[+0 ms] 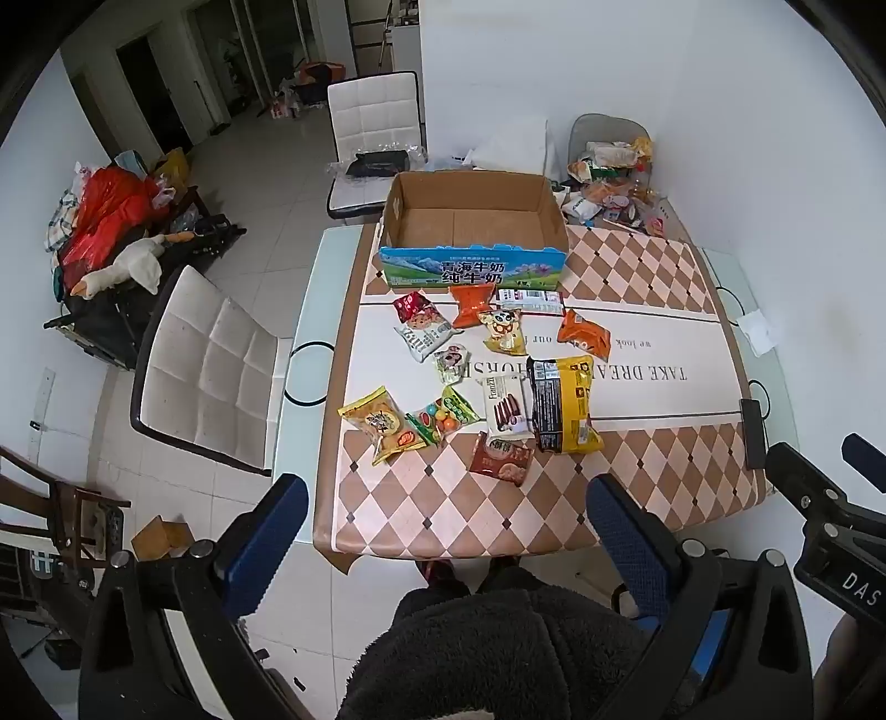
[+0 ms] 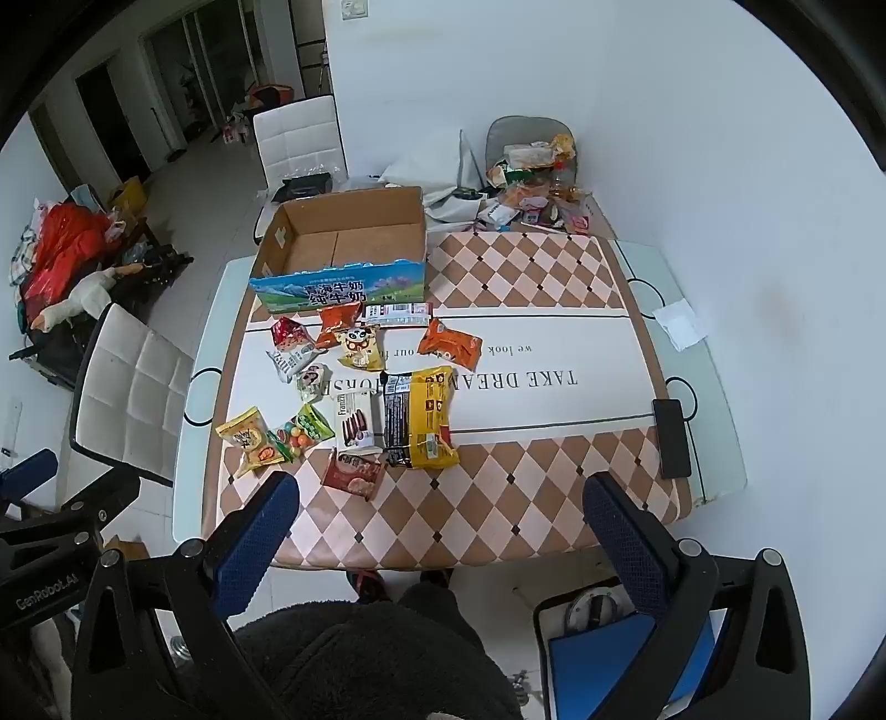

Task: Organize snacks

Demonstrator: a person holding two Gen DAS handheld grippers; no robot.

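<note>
Nothing organized yet: open brown cardboard box (image 1: pixel 470 221) with blue printed front empty at far side of checkered surface (image 1: pixel 637 487), colourful snack packets (image 1: pixel 487 376) all scattered before it, left gripper (image 1: pixel 443 531) and right gripper (image 2: pixel 443 526) fingers released, holding nothing.

Domestic dining area of a lived-in home. A glass-edged worktop (image 1: pixel 310 310) under a diamond-patterned cloth (image 1: pixel 637 476) is flanked by white padded dining chairs (image 1: pixel 210 371). The floor is pale tile (image 1: pixel 260 183), the walls plain white. A side seat carries heaped clothes and bags (image 1: pixel 105 216) with a plush goose (image 1: pixel 130 266); a glazed doorway (image 1: pixel 260 50) opens at the far end.
</note>
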